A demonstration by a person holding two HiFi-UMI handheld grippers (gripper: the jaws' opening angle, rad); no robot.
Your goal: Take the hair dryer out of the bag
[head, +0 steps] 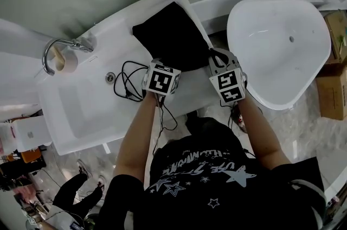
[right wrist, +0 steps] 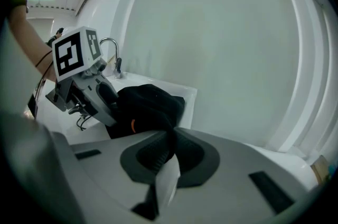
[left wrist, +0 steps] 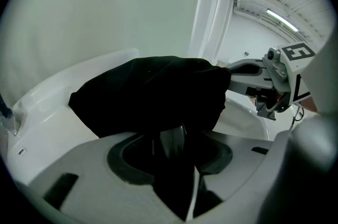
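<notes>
The left claw (left wrist: 173,157) stands wide around a dark, glossy body at the mouth of the black bag (left wrist: 148,91). I take that body for the hair dryer (left wrist: 170,138), and the pads seem to press on it. Most of it sits inside the bag just ahead of the claw.

Close on its right, the right claw (right wrist: 168,157) is nearly closed on a pinch of the bag's cloth.

The step in hand looks like the draw itself: the right claw should pin the cloth while the left pulls back toward the person.

A loose black cord (head: 127,80) lies just left of the left claw and could snag.

The front edge of the bench (head: 116,39) runs just under both claws. The wall closes off the far side beyond the bag, so the open room is behind the claws and over the sink basin (head: 76,109) to the left.
</notes>
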